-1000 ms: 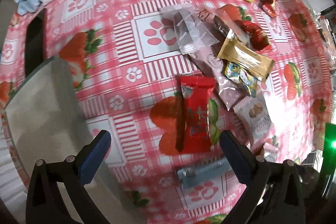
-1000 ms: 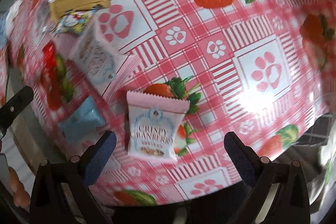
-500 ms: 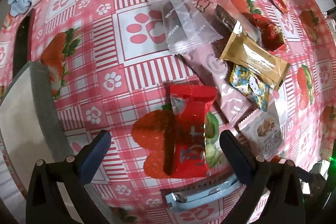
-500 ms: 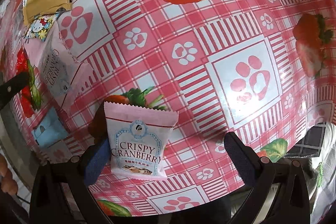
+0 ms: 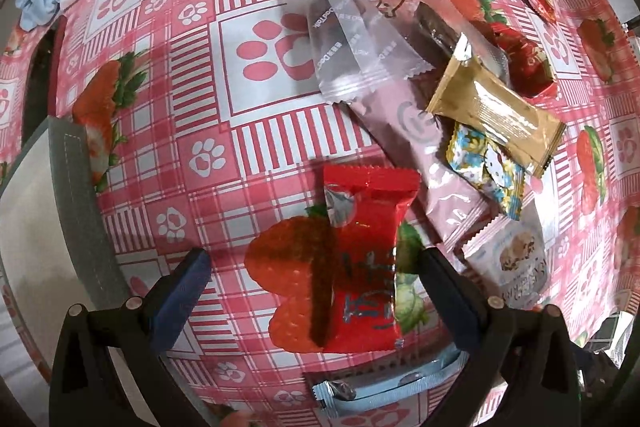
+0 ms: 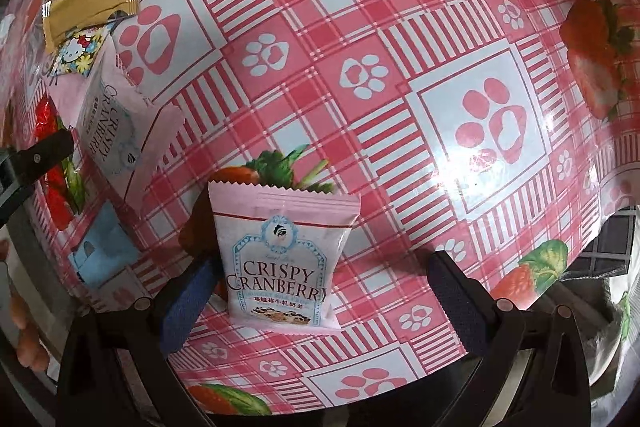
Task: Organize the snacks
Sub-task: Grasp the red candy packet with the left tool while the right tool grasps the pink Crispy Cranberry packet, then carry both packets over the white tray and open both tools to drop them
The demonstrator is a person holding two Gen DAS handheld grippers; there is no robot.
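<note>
Cranberry packet now nearer right tool

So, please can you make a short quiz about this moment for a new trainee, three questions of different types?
1. True or false: the left gripper is shut on the red snack packet.
2. Multiple choice: which words are printed on the pink packet that lies between the fingers of the right gripper? A. Sweet Almond B. Crispy Cranberry C. Salty Peanut
3. Fill the gap: in the left wrist view, the Hello Kitty candy lies partly under the ____ coloured wrapper.

Key: 1. False, both fingers stand apart, one on each side of the packet. 2. B. 3. Gold.
</note>
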